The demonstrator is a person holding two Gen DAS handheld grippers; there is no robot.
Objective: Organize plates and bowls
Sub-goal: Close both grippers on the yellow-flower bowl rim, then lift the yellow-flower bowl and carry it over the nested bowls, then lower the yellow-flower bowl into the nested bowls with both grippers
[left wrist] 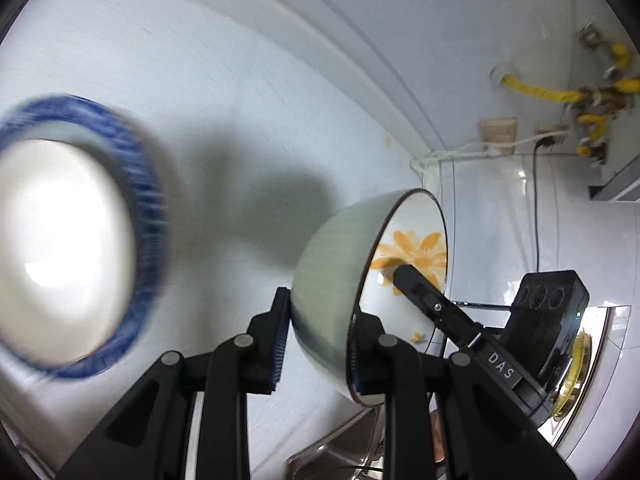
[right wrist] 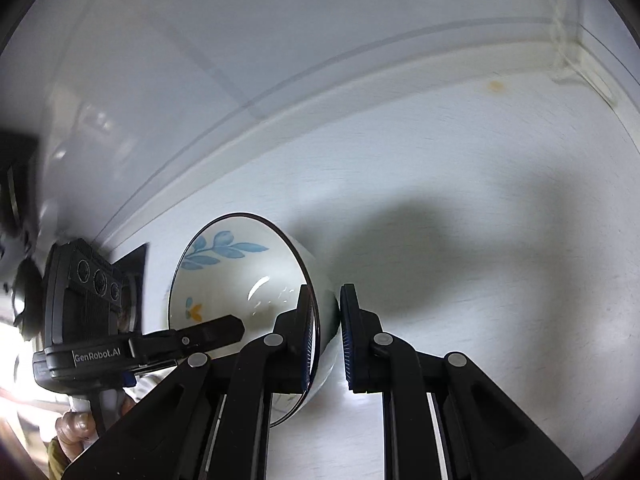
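My left gripper (left wrist: 316, 340) is shut on the rim of a white bowl with an orange flower inside (left wrist: 340, 280), held tilted on its side above the white counter. My right gripper (right wrist: 326, 340) is shut on the rim of a white bowl with blue leaves inside (right wrist: 240, 276), also tilted on its side. Each bowl has one finger inside and one outside. The other gripper's body shows in each view, right gripper (left wrist: 440, 308) in the left wrist view, left gripper (right wrist: 160, 344) in the right wrist view. A blue-rimmed plate or bowl (left wrist: 68, 248), blurred, lies at the left on the counter.
The white counter (right wrist: 460, 240) meets a tiled wall (right wrist: 280, 40) behind. A steel sink edge (left wrist: 332, 448) lies low in the left wrist view. Yellow gas pipes (left wrist: 560, 92) and a wall socket (left wrist: 498, 130) are at the far right. A brass-coloured stove burner ring (left wrist: 578, 368) sits at the right edge.
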